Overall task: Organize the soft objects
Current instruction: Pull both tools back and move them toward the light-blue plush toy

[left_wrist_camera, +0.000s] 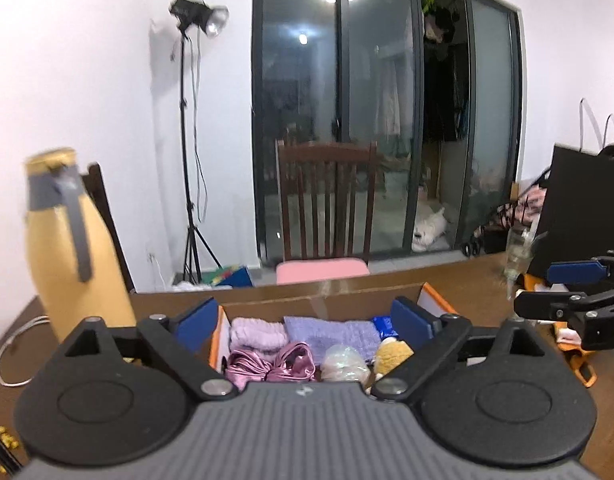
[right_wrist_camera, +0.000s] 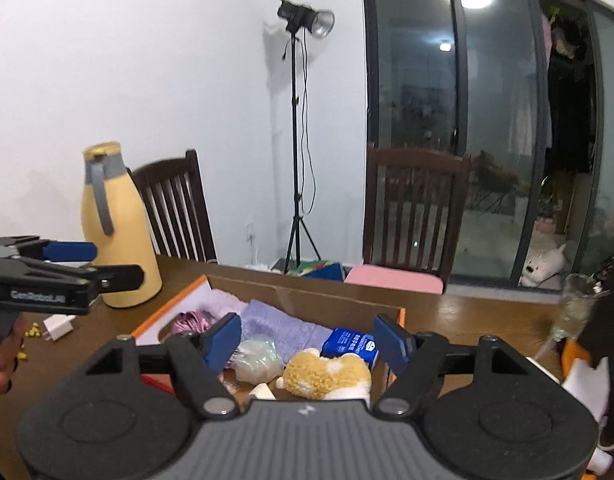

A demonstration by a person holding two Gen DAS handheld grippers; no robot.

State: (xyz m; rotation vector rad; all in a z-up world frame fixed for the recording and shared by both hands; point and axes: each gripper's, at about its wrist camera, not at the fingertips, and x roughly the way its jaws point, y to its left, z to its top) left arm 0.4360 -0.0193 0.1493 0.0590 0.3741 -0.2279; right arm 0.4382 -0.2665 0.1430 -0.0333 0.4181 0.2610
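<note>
1. Right now both my grippers are empty with jaws spread: the left gripper (left_wrist_camera: 305,318) wide, the right gripper (right_wrist_camera: 309,344) a little less so, neither touching anything.
2. Just below and beyond the left jaws sits the box (left_wrist_camera: 371,294), holding a pink bow (left_wrist_camera: 273,364), a pale bag (left_wrist_camera: 343,362), pink cloth (left_wrist_camera: 257,334) and a purple towel (left_wrist_camera: 331,334).
3. Between the right jaws, lower down, I see the plush (right_wrist_camera: 327,374), with a blue pack (right_wrist_camera: 353,346) nearer the right pad.
4. I judge a placing step is done; next I need to find any soft item outside the box. None is plainly visible.
5. Farther left of the jaws stands the flask (right_wrist_camera: 115,236), well clear.
</note>
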